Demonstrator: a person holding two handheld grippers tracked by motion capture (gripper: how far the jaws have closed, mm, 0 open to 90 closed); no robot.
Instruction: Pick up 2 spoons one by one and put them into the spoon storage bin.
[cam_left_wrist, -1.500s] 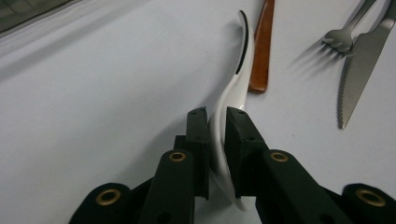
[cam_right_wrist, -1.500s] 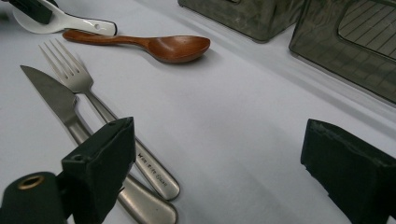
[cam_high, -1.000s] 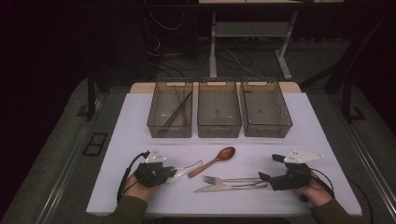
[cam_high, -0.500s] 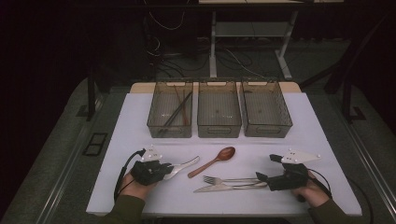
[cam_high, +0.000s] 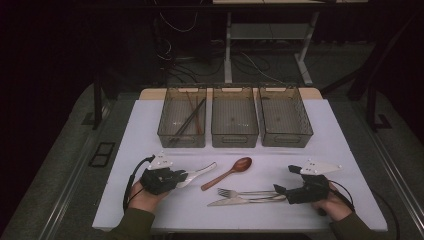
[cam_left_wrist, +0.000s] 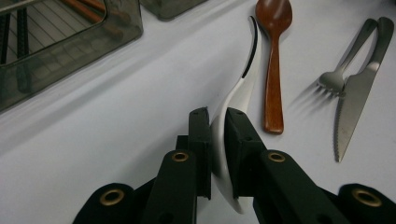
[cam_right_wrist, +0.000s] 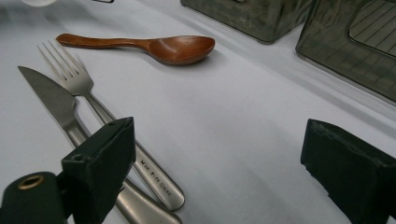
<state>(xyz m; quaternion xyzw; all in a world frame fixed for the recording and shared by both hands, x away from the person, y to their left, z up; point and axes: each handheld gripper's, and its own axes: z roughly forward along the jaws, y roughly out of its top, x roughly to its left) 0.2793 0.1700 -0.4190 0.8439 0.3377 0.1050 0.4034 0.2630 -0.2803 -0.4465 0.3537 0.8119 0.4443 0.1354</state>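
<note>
One white spoon sat pinched by its handle in the left gripper, just above the table near the wooden spoon, prob. for sorting into a bin. Right gripper stood wide, empty, beside fork & knife.

Three bins, two spoons, one fork, one knife.

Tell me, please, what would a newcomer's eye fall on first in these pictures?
Probably the white spoon, clamped by its handle in the left tongs at the table's near left. Next, the brown wooden spoon lying mid-table, with a fork and knife just before the open right tongs. Behind stand three see-through bins; the left bin holds chopsticks.
</note>
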